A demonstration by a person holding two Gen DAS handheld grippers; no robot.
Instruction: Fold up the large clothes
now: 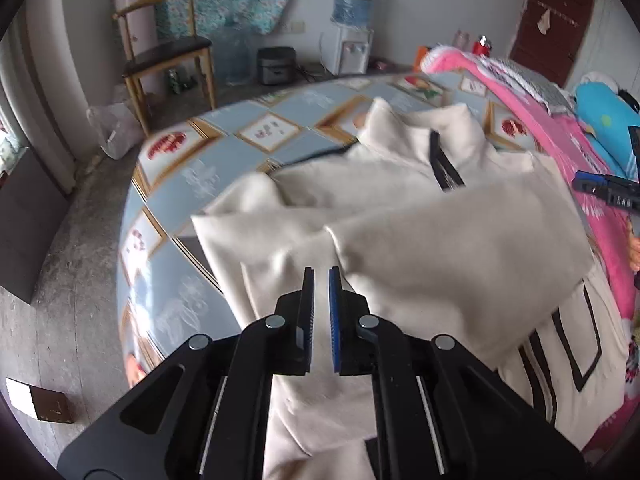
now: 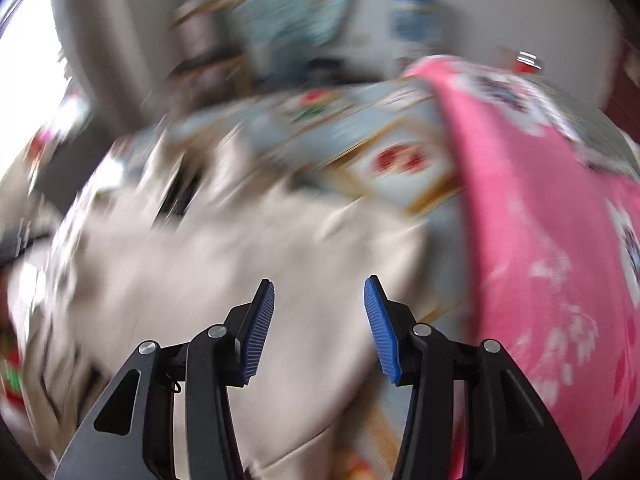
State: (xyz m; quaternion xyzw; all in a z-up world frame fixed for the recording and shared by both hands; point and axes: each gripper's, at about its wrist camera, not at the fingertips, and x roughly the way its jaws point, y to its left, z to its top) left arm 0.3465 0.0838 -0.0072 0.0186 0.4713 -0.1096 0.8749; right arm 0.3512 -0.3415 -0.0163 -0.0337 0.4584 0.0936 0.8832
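Left hand-held gripper (image 1: pixel 321 276): jaws nearly pressed together, a thin gap showing, nothing pinched; it hangs over the near fold of the cream garment (image 1: pixel 400 216). The garment lies across the bed (image 1: pixel 224 148), on a blue patterned sheet, one sleeve already folded across the body, collar and dark zip (image 1: pixel 446 168) at the far end. Right hand-held gripper (image 2: pixel 319 286): jaws spread, empty, above the garment's right edge; that view is heavily blurred, so contact cannot be confirmed. Judgement: a fold appears just released; the next fold needs each gripper to take a hem corner cleanly, single layer, and carry both evenly toward the collar. Obstructions: a pink quilt (image 2: pixel 540 220) crowds the right side, close against the garment. A chair (image 1: pixel 168 52) and water dispenser (image 1: pixel 354 28) stand well clear.
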